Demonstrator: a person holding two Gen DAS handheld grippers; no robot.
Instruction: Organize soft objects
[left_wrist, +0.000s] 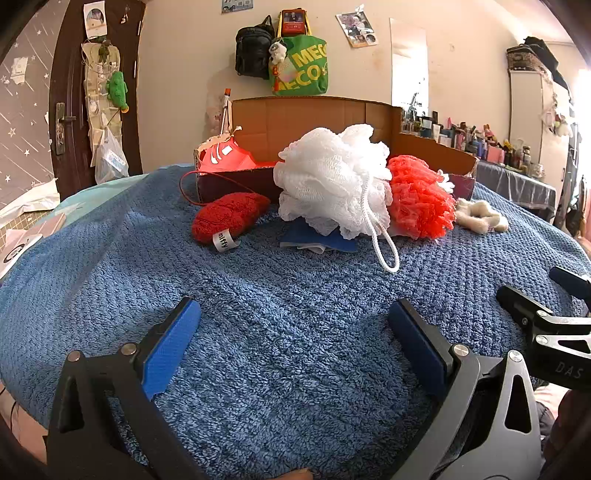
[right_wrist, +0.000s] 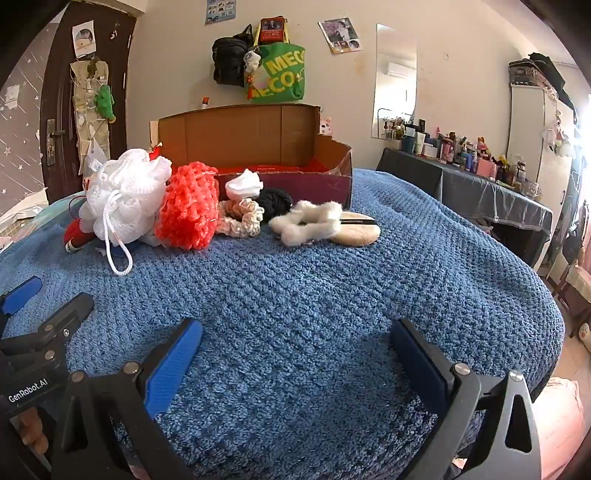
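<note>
A white mesh bath pouf (left_wrist: 332, 181) (right_wrist: 125, 195) and an orange-red pouf (left_wrist: 419, 195) (right_wrist: 188, 206) lie on the blue towel in front of an open cardboard box (left_wrist: 317, 125) (right_wrist: 251, 147). A red knitted toy (left_wrist: 227, 218) lies left of them, a blue cloth (left_wrist: 317, 240) under the white pouf. To the right lie scrunchies (right_wrist: 242, 218), a black ball (right_wrist: 275, 201), a white fluffy ring (left_wrist: 480, 214) (right_wrist: 306, 221) and a beige puff (right_wrist: 356, 229). My left gripper (left_wrist: 293, 339) and right gripper (right_wrist: 295, 354) are open and empty, well short of the pile.
The blue towel (left_wrist: 295, 314) (right_wrist: 332, 295) covers the surface and drops off at the right. The right gripper shows at the right edge of the left wrist view (left_wrist: 546, 314). A cluttered side table (right_wrist: 480, 173) stands at the right, a door (right_wrist: 74, 103) at the left.
</note>
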